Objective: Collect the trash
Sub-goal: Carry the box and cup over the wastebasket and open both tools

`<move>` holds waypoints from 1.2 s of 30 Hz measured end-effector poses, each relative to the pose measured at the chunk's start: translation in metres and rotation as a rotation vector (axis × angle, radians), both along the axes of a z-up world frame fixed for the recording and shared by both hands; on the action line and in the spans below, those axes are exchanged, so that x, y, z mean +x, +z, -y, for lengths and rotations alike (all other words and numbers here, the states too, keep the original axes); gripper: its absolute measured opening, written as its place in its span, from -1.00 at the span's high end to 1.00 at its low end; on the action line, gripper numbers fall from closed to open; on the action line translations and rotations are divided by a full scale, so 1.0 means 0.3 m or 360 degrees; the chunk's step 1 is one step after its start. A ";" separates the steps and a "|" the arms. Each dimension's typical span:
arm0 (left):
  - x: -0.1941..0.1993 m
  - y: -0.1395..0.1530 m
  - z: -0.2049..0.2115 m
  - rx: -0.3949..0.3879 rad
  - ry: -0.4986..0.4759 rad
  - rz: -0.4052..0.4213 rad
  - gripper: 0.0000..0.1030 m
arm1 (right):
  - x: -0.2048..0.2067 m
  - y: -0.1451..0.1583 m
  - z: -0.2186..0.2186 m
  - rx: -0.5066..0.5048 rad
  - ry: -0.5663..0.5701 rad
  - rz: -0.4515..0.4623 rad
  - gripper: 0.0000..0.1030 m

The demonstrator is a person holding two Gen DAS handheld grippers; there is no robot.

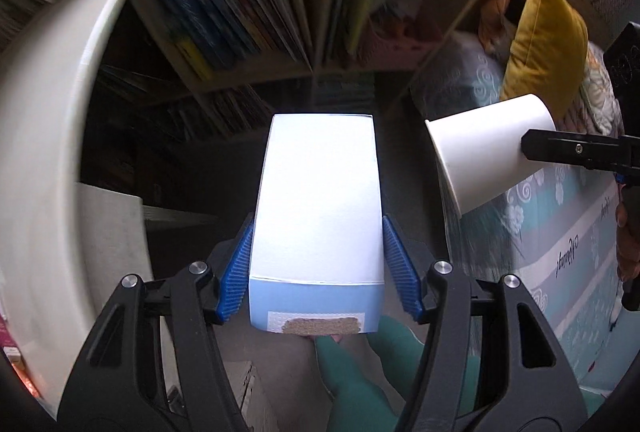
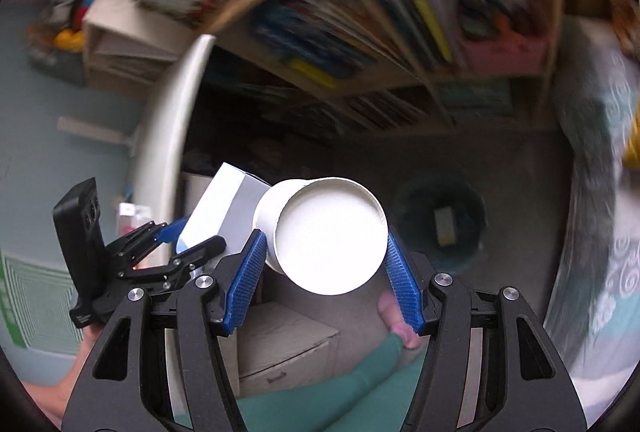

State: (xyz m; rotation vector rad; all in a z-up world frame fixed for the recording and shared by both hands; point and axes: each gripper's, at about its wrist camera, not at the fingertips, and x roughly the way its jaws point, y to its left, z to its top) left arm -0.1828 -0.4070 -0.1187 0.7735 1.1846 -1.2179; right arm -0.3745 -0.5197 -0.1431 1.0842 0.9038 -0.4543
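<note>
Two pieces of trash were clamped: our left tongs (image 1: 318,260) gripped the white box (image 1: 318,199), our right tongs (image 2: 322,264) the paper cup (image 2: 326,236), short of the bin (image 2: 440,224). Releasing early could drop either beside the bin.

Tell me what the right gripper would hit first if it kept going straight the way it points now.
Probably the carpeted floor, short of the bookshelf. The right gripper, shut on the cup, aims left of the dark bin. Depth is hard to judge through the blur.
</note>
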 end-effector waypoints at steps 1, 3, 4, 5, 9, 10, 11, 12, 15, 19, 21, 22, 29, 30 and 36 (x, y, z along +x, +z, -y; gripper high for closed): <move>-0.023 -0.035 0.016 0.0042 -0.0026 -0.0004 -0.14 | -0.013 -0.034 0.009 0.0020 -0.0013 -0.0026 -0.17; -0.063 -0.110 0.044 0.0117 -0.0075 0.0015 -0.14 | -0.029 -0.098 0.024 0.0056 -0.0038 -0.0074 -0.17; -0.075 -0.138 0.051 0.0144 -0.0096 0.0013 -0.14 | -0.029 -0.123 0.029 0.0070 -0.0045 -0.0089 -0.17; -0.094 -0.179 0.072 0.0182 -0.0114 0.0008 -0.14 | -0.028 -0.151 0.036 0.0092 -0.0053 -0.0103 -0.17; -0.133 -0.292 0.100 0.0282 -0.0149 -0.0012 -0.14 | -0.025 -0.274 0.067 0.0149 -0.0065 -0.0184 -0.17; -0.138 -0.321 0.108 0.0303 -0.0154 -0.0022 -0.14 | -0.022 -0.298 0.072 0.0160 -0.0069 -0.0205 -0.17; -0.143 -0.348 0.118 0.0323 -0.0153 -0.0026 -0.14 | -0.019 -0.332 0.082 0.0179 -0.0072 -0.0225 -0.17; -0.145 -0.379 0.127 0.0344 -0.0149 -0.0032 -0.14 | -0.018 -0.358 0.088 0.0185 -0.0072 -0.0235 -0.17; -0.142 -0.432 0.147 0.0379 -0.0132 -0.0064 -0.14 | -0.013 -0.418 0.102 0.0200 -0.0070 -0.0271 -0.17; -0.138 -0.473 0.167 0.0410 -0.0121 -0.0074 -0.14 | -0.009 -0.486 0.120 0.0227 -0.0076 -0.0307 -0.17; -0.138 -0.493 0.179 0.0413 -0.0119 -0.0079 -0.14 | -0.005 -0.500 0.129 0.0229 -0.0072 -0.0319 -0.17; -0.140 -0.498 0.185 0.0417 -0.0120 -0.0081 -0.14 | -0.006 -0.507 0.132 0.0229 -0.0075 -0.0324 -0.17; -0.147 -0.554 0.222 0.0445 -0.0128 -0.0072 -0.14 | -0.020 -0.562 0.160 0.0241 -0.0107 -0.0360 -0.17; -0.147 -0.561 0.225 0.0450 -0.0127 -0.0075 -0.15 | -0.022 -0.575 0.162 0.0244 -0.0110 -0.0367 -0.17; -0.161 -0.621 0.242 0.0492 -0.0113 -0.0072 -0.15 | -0.020 -0.640 0.169 0.0272 -0.0118 -0.0382 -0.18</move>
